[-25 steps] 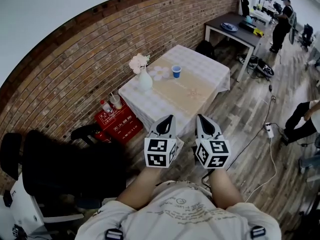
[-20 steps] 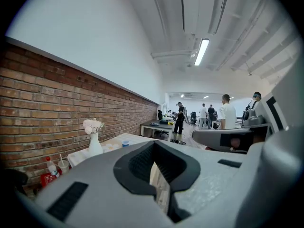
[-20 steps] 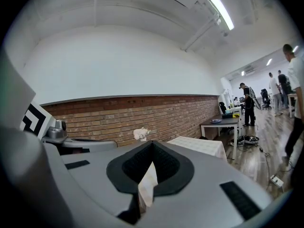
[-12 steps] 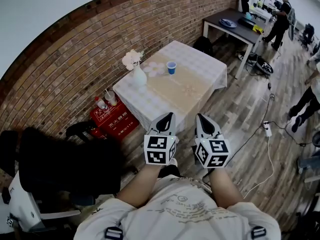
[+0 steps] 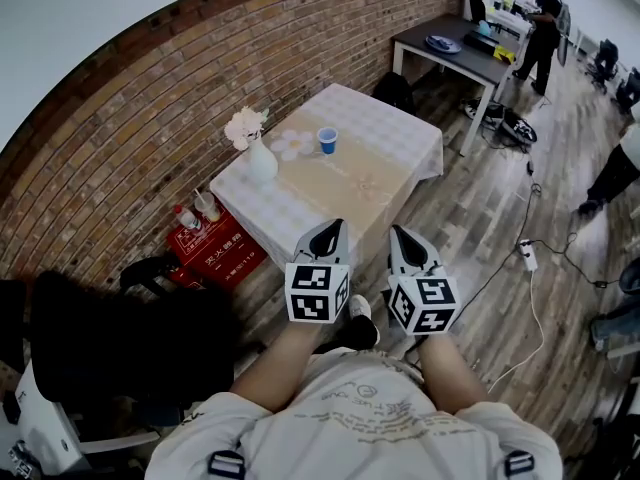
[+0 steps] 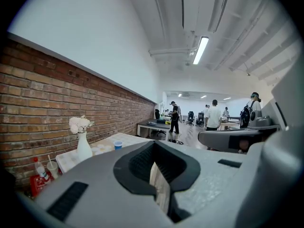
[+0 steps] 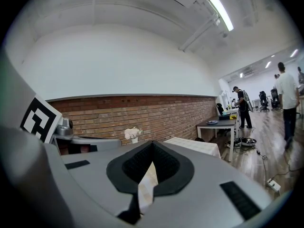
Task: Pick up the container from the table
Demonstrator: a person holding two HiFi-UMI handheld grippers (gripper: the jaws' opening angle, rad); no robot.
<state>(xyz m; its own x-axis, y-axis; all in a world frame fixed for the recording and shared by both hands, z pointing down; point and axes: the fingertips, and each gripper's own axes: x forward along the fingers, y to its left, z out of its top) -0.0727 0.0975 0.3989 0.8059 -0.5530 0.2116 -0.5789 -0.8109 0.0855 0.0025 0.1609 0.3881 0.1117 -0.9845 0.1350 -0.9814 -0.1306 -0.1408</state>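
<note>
Long room, brick wall (image 5: pixel 150 118) down the left of the frame, plank floor (image 5: pixel 480 228), several people (image 5: pixel 540 28) working at the far upper right. One cloth-covered desk (image 5: pixel 395 138) stands against the brick, upper centre of the head view. On it: one blue cup (image 5: pixel 326 140), taken here to be the container, near the desk's wall-side edge; one white vase (image 5: pixel 258 158) of flowers just to its left; a few pale discs (image 5: pixel 293 145) between the two, too small to identify. One red crate (image 5: pixel 215 253) on the floor beside the desk; one dark desk (image 5: pixel 450 53) further off. Two grippers, held side by side low in the frame, well short of the cloth-covered desk: left gripper (image 5: pixel 330 236) with fingers pressed together on nothing, right gripper (image 5: pixel 405 240) the same, each gripper view showing only a thin slit of cloth between them. Step judged: approach, nothing reached yet. Next move calls for getting within reach of the desk, spreading one pair of fingers, and coming at the cup from the open side, clear of the vase.
</note>
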